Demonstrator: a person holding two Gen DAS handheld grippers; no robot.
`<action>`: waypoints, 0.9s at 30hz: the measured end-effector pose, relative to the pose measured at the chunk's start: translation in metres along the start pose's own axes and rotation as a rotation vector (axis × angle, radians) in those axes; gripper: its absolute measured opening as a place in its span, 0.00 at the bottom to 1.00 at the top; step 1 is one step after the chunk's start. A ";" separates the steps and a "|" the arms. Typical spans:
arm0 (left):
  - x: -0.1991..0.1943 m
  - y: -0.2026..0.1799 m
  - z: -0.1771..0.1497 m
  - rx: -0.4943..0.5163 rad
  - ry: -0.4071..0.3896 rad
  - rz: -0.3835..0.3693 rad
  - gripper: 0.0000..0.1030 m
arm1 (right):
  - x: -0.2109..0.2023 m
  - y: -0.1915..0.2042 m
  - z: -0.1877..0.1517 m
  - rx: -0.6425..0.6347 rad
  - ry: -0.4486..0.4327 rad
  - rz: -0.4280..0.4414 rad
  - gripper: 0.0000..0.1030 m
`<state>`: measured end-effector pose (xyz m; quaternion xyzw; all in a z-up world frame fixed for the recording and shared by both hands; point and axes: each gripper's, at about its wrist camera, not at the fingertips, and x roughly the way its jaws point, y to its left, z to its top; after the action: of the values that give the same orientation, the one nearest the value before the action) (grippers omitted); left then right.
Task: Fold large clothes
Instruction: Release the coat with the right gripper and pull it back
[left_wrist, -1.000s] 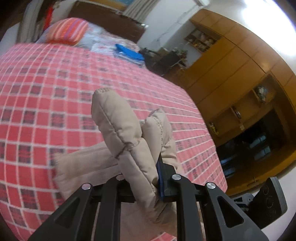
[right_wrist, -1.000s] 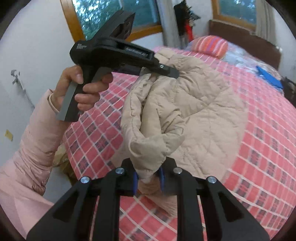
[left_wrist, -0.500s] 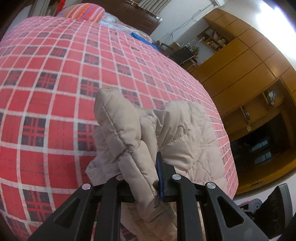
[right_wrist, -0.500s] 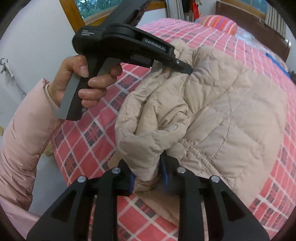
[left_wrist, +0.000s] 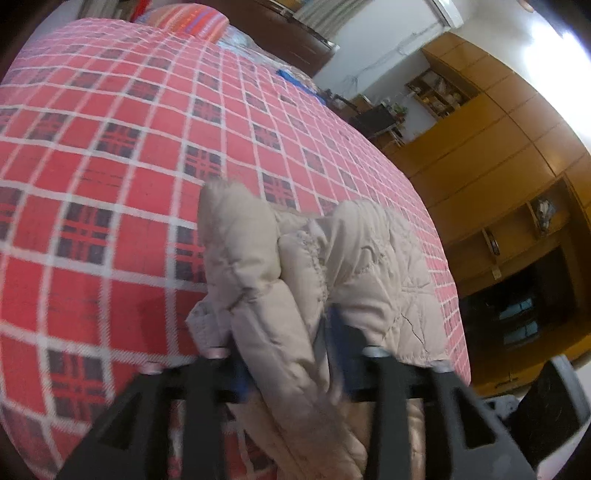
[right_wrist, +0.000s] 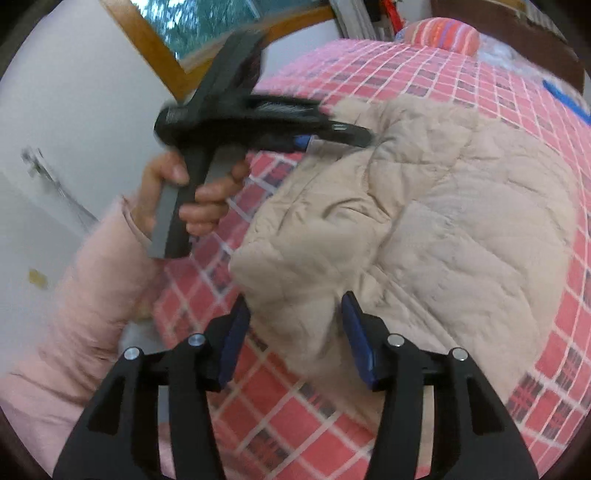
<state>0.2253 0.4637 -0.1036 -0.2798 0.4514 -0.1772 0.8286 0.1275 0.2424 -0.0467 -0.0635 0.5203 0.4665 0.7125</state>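
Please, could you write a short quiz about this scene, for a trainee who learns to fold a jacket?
1. True or false: the right tongs are clamped shut on the beige quilted jacket.
2. What does the jacket lie on? A. a red checked bedspread B. a wooden floor C. a glass table
3. Fill in: the hand holding the left tongs comes out of a ___ sleeve.
Key: 1 false, they stand open around a fold; 2 A; 3 pink.

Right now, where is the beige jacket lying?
The beige jacket lies spread on the red checked bedspread, near the bed's foot edge; the striped pillow is beyond it.
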 end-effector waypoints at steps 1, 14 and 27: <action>-0.012 -0.003 -0.003 0.007 -0.022 0.001 0.62 | -0.013 -0.006 -0.001 0.027 -0.013 0.039 0.51; -0.049 -0.076 -0.053 0.088 0.083 0.022 0.68 | -0.078 -0.082 -0.029 0.225 -0.099 -0.175 0.51; -0.016 -0.074 -0.068 -0.028 0.117 0.006 0.24 | -0.055 -0.086 -0.036 0.236 -0.052 -0.132 0.51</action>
<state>0.1562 0.3940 -0.0770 -0.2790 0.5025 -0.1844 0.7972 0.1647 0.1407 -0.0535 -0.0012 0.5478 0.3556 0.7573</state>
